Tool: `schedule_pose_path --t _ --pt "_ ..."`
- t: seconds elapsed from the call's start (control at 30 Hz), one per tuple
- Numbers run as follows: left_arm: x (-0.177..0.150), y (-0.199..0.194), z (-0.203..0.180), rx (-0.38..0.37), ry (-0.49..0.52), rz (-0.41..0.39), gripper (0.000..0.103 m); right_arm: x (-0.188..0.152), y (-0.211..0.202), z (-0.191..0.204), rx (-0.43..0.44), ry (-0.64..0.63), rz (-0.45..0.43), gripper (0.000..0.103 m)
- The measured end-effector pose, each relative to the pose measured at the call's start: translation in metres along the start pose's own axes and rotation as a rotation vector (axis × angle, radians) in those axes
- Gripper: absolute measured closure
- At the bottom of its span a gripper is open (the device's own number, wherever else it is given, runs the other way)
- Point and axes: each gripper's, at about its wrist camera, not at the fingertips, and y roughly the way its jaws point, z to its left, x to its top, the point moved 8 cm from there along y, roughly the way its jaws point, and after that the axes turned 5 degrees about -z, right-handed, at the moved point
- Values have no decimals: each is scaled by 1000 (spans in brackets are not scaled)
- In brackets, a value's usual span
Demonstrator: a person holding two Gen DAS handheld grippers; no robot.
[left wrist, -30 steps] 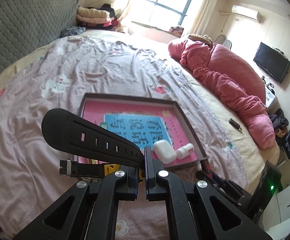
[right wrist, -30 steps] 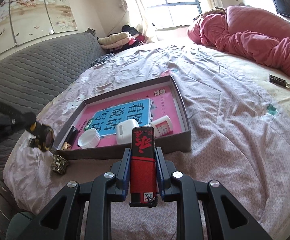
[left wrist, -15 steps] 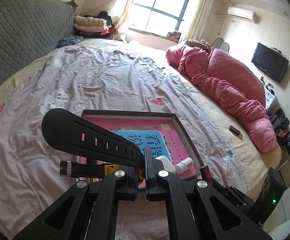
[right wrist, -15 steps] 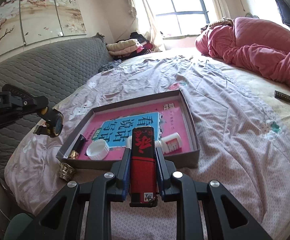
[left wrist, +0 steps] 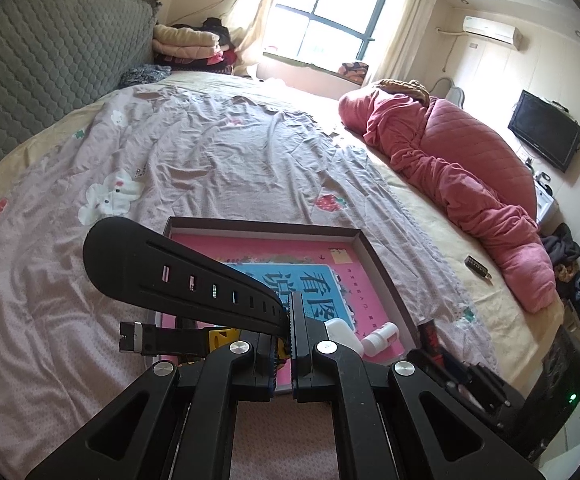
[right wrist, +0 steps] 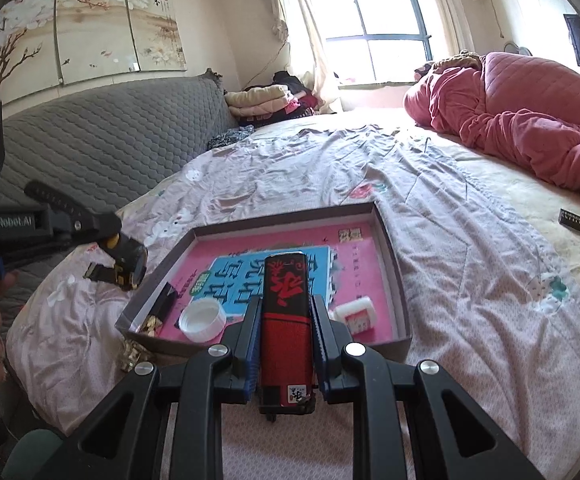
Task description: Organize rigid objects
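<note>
My left gripper [left wrist: 290, 336], marked "GenRobot.AI", pinches a black watch [left wrist: 177, 276], strap pointing left. My right gripper [right wrist: 285, 344] squeezes a red-and-black lighter [right wrist: 286, 320] pointing at the tray [right wrist: 394, 264].

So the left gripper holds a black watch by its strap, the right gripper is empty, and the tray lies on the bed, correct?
Not quite: the right gripper is not empty. The right wrist view shows it shut on a red and black lighter. The left gripper does hold the black watch, and the tray lies on the bed.
</note>
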Motion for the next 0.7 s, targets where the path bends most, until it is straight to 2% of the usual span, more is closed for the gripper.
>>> schedule_pose_path --t 0.7 --pt "15 34 16 5 -10 1 99 28 30 -18 -24 -20 -28 80"
